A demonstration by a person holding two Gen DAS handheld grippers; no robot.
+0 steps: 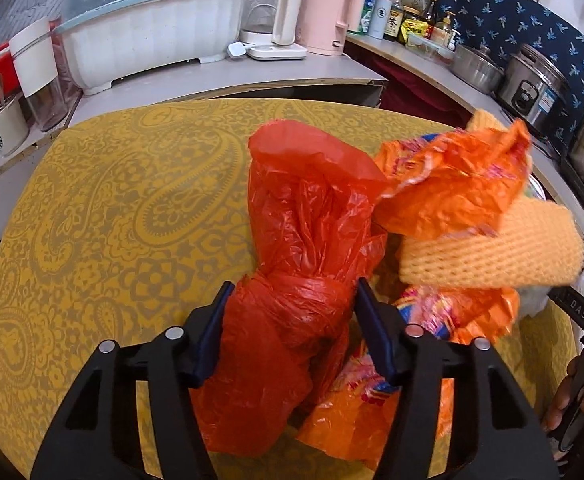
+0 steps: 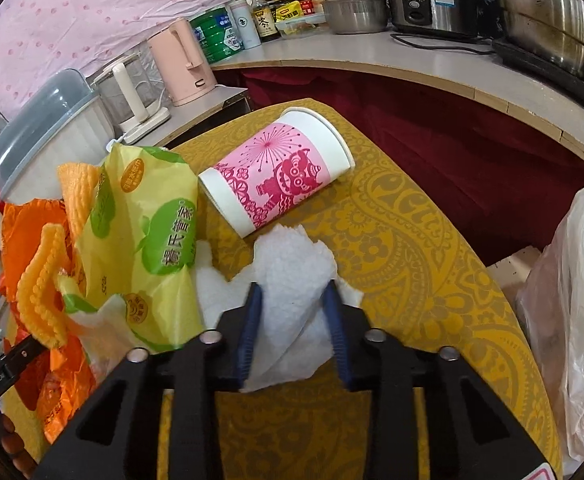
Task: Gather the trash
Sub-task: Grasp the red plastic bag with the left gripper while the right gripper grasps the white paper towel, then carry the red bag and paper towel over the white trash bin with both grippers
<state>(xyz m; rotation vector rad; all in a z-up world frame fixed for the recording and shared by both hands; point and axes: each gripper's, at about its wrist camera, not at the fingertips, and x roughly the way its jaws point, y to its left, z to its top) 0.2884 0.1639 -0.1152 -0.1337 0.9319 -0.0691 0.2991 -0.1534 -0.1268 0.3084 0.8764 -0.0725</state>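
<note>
Left gripper (image 1: 289, 300): jaws clamped on the knotted neck of a red plastic bag (image 1: 304, 216), both blue pads pressing into the bunched plastic. The bag lies on the yellow paisley tabletop (image 1: 111, 208), its open mouth pointing away from the camera.

Just beside the red bag, on its right in the left wrist view, sits a heap of trash: crumpled orange wrappers (image 1: 448, 184) and a yellow foam net sleeve (image 1: 488, 248) resting on top of them (its outline is blurred). The wrappers touch the red bag.

Right gripper (image 2: 292, 300): jaws closed on a crumpled white paper towel (image 2: 292, 268), which bulges up between the two blue pads and hangs below them. The towel rests on the tabletop.

Beyond the towel, near its far edge, a paper cup (image 2: 275, 172) with a pink printed band lies on its side, rim pointing toward the upper right of the right wrist view. To the left of the towel, a yellow-green plastic bag (image 2: 147, 240) overlaps the same heap of orange wrappers and foam net.

A translucent white plastic bag (image 2: 580, 300) stands off the tabletop's right edge.

Fingers of a hand (image 1: 576, 396) show at the right border of the left wrist view, wrapped around the other gripper's handle.
</note>
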